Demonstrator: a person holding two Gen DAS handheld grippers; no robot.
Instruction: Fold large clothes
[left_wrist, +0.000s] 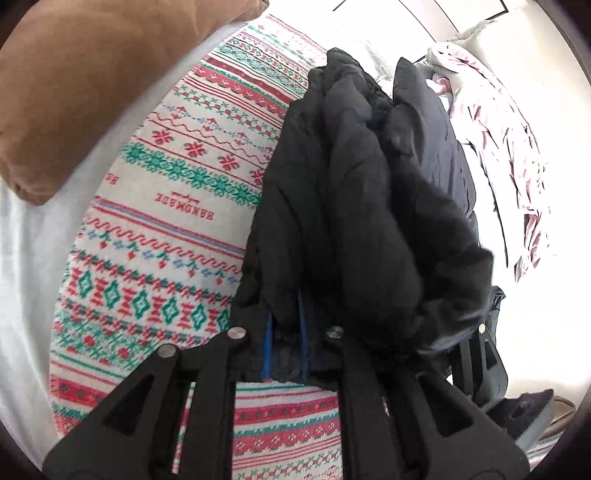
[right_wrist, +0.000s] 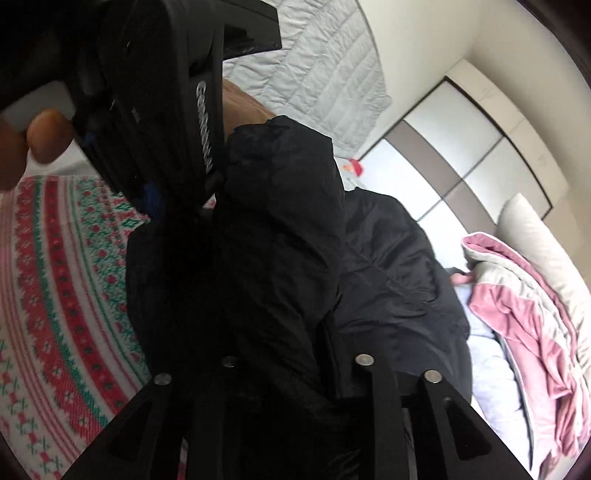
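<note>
A large black padded jacket (left_wrist: 369, 206) hangs bunched over a bed with a red, green and white patterned cover (left_wrist: 166, 229). My left gripper (left_wrist: 286, 339) is shut on the jacket's edge, blue pads pinching the fabric. In the right wrist view the jacket (right_wrist: 280, 236) fills the middle and buries my right gripper (right_wrist: 291, 369); its jaws stand close together with fabric between them. The left gripper's body (right_wrist: 155, 110) and the hand holding it show at the upper left, close to the right one.
A brown cushion (left_wrist: 74, 92) lies at the bed's upper left. A pink and white duvet (right_wrist: 524, 321) is piled at the right, with a white pillow (right_wrist: 539, 236) behind. A wardrobe (right_wrist: 461, 140) with white panels and a quilted white cover (right_wrist: 321, 74) stand beyond.
</note>
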